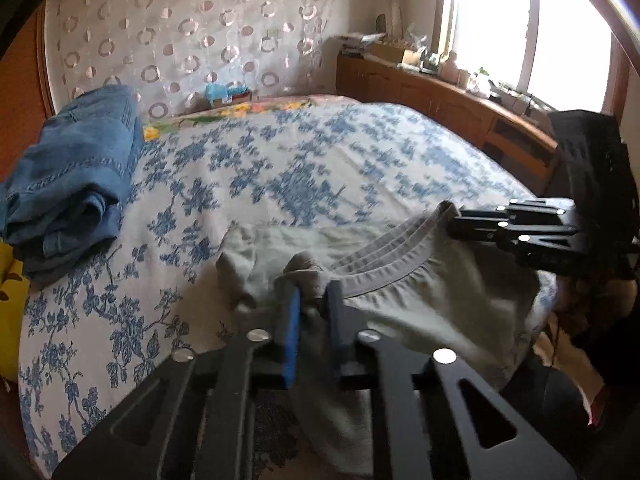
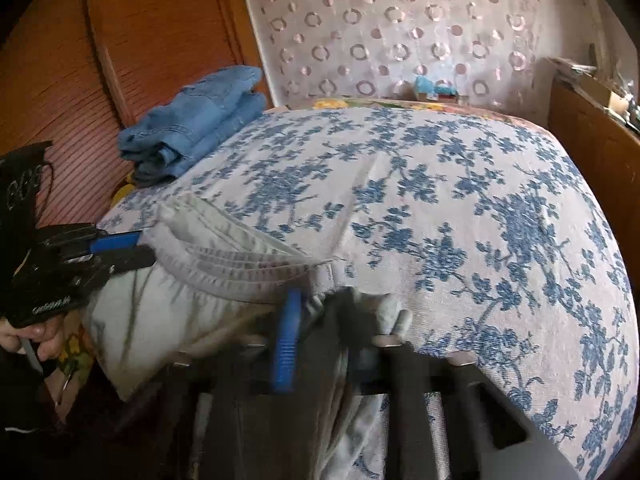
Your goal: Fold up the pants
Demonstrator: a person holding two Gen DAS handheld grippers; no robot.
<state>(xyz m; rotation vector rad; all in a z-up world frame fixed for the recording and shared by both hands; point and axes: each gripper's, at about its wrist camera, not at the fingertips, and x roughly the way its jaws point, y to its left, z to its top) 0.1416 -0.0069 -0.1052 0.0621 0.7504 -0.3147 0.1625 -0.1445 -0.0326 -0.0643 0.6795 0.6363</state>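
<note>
Light grey pants (image 1: 432,300) with an elastic waistband hang over the near edge of the bed, waistband stretched between my two grippers. My left gripper (image 1: 312,300) is shut on one end of the waistband. My right gripper (image 1: 456,222) grips the other end at the right of the left wrist view. In the right wrist view the pants (image 2: 208,280) lie at lower left, my right gripper (image 2: 316,312) is shut on bunched waistband fabric, and my left gripper (image 2: 140,246) holds the far end.
The bed (image 1: 320,168) has a white sheet with blue flowers. Folded blue jeans (image 1: 76,172) lie at its left edge, also in the right wrist view (image 2: 200,124). A wooden cabinet (image 1: 440,96) with clutter runs under the window. A wooden panel (image 2: 80,60) stands left.
</note>
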